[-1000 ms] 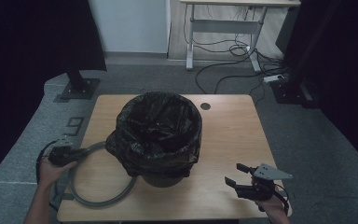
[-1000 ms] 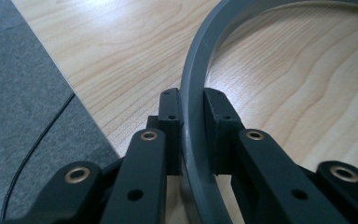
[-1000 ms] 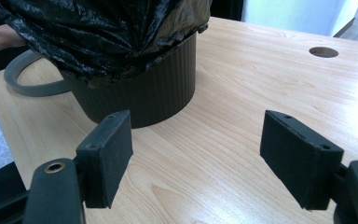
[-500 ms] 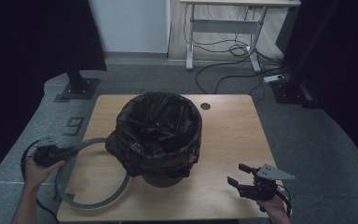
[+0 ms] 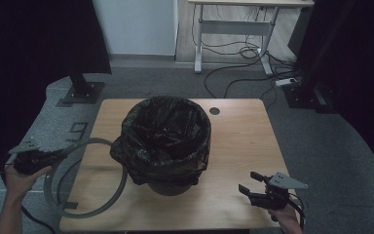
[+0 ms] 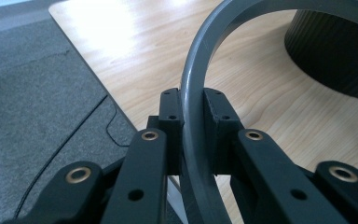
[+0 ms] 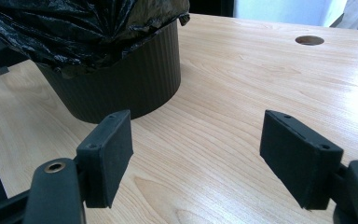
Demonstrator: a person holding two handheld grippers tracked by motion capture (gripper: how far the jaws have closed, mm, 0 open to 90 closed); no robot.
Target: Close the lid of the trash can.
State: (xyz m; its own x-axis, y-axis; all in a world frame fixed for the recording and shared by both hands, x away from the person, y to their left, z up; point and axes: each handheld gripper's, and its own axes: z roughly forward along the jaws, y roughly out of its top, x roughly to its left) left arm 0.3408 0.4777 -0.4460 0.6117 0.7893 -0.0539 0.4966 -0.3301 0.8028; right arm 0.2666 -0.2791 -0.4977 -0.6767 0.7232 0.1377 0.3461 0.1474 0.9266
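The grey plastic ring [image 5: 85, 180] is held tilted at the left edge of the pale wooden table [image 5: 233, 141], just beside the dark ribbed bin lined with a black plastic bag [image 5: 165, 141]; since a second ago it has been lifted and drawn leftward. Its far arc is hidden behind the bag. The left gripper [image 5: 48, 157] is clamped on the ring (pads [image 6: 171, 112] pressed on both sides). The right gripper [image 5: 246, 183] is kept wide open, empty, near the bin
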